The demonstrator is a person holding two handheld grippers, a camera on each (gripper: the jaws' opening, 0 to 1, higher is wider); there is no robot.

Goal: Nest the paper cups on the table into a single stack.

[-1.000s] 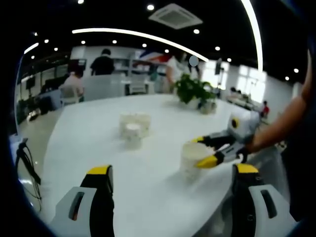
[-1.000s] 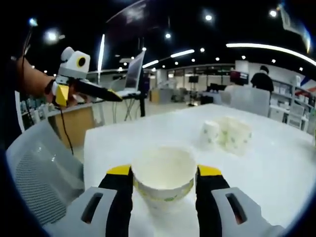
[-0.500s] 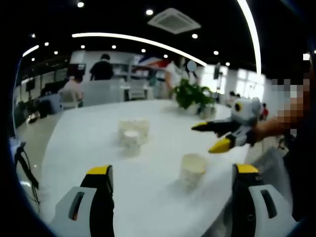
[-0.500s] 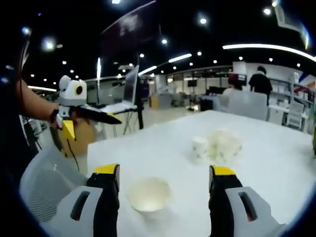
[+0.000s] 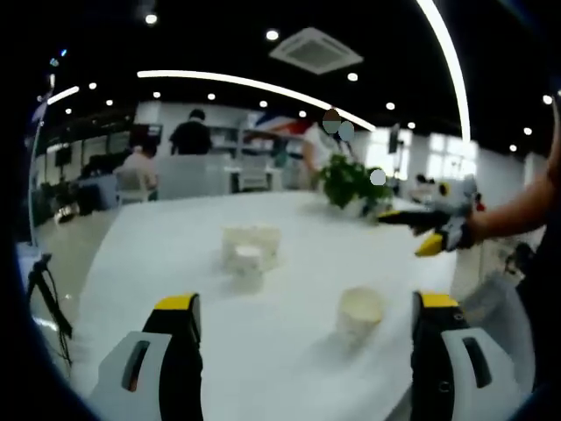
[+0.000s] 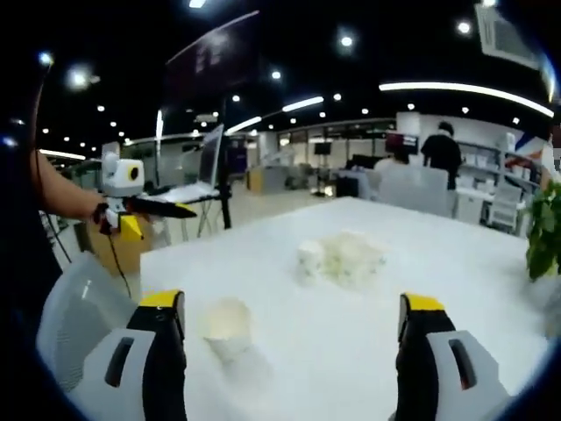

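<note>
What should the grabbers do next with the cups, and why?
Probably the right gripper, whose jaws are wide open and empty, should reach toward the cluster of cups farther along the table and grasp one. The single cup stands upright and alone, ready to be nested with it.

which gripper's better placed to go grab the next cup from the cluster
Probably left, though neither is close. In the left gripper view the cup cluster sits ahead between the open left gripper. The open right gripper has just let go of the single cup and sees the cluster further off.

No readable text, labels or signs anywhere.
</note>
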